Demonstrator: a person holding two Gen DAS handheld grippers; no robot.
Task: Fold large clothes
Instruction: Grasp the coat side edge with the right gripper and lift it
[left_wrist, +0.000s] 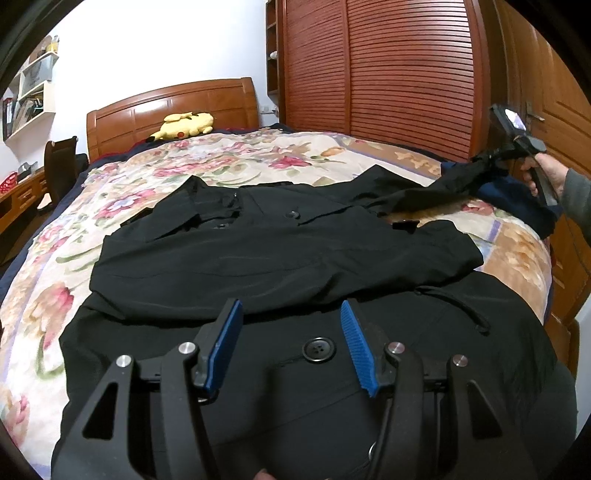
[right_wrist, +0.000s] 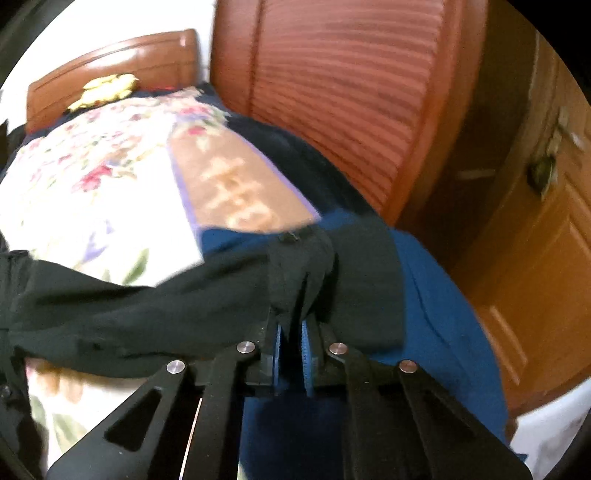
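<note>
A large black coat (left_wrist: 280, 258) lies spread on the bed, with one sleeve folded across its chest and a big button (left_wrist: 318, 349) near me. My left gripper (left_wrist: 291, 317) is open and empty, hovering just above the coat's lower front. My right gripper (left_wrist: 491, 155) is at the bed's right side, shut on the end of the other black sleeve (left_wrist: 424, 192) and holding it stretched out and lifted. In the right wrist view the sleeve cuff (right_wrist: 306, 273) is bunched between the blue pads of the right gripper (right_wrist: 293, 332).
The floral bedspread (left_wrist: 221, 162) covers the bed. A yellow plush toy (left_wrist: 186, 125) lies by the wooden headboard (left_wrist: 177, 107). A blue cloth (right_wrist: 443, 314) lies at the bed's right edge. A louvred wardrobe (left_wrist: 388, 74) and door stand to the right; a desk and chair stand to the left.
</note>
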